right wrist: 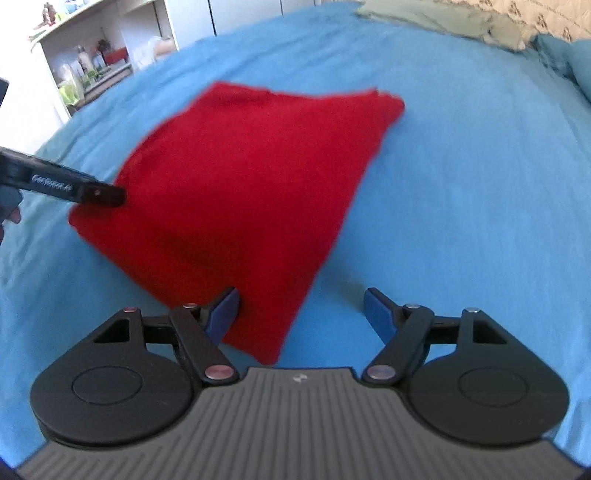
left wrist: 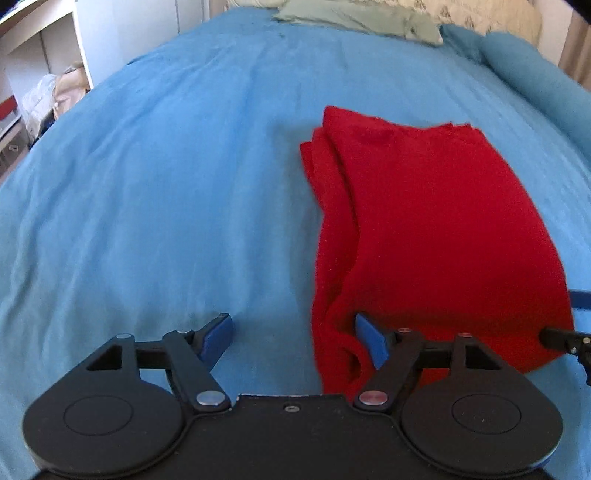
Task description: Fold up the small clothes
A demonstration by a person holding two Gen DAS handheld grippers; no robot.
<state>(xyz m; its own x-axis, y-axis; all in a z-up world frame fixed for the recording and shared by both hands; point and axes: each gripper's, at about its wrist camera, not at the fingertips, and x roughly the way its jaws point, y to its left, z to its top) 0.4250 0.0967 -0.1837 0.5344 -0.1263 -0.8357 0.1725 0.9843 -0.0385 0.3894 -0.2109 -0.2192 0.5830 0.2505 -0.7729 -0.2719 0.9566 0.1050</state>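
Blue bedspread [left wrist: 147, 184] fills both views; the bed runs away toward 12 o'clock, w/ a pale green cloth [left wrist: 354, 18] and a blue pillow [left wrist: 524, 62] at the far end. White shelves [right wrist: 92, 70] w/ small items stand off the bed at approx 10 o'clock in the right wrist view.

Red garment [left wrist: 436, 229] lies flat on the bedspread, folded into a longish slab. In the left wrist view it sits right of centre, long axis approx 6 to 12 o'clock, far narrow end pointing at 12; extra folded layers show along its left edge. In the right wrist view the same garment [right wrist: 236, 199] runs from a near corner at 6 o'clock up to its far edge around 1 o'clock.

Left claw [left wrist: 295, 339] is wide apart, nothing gripped: left pad over bare bedspread, right pad over the garment's near left edge; contact can't be told. Right claw [right wrist: 301, 314] also spread wide, empty: left pad over the garment's near corner, right pad over bedspread.
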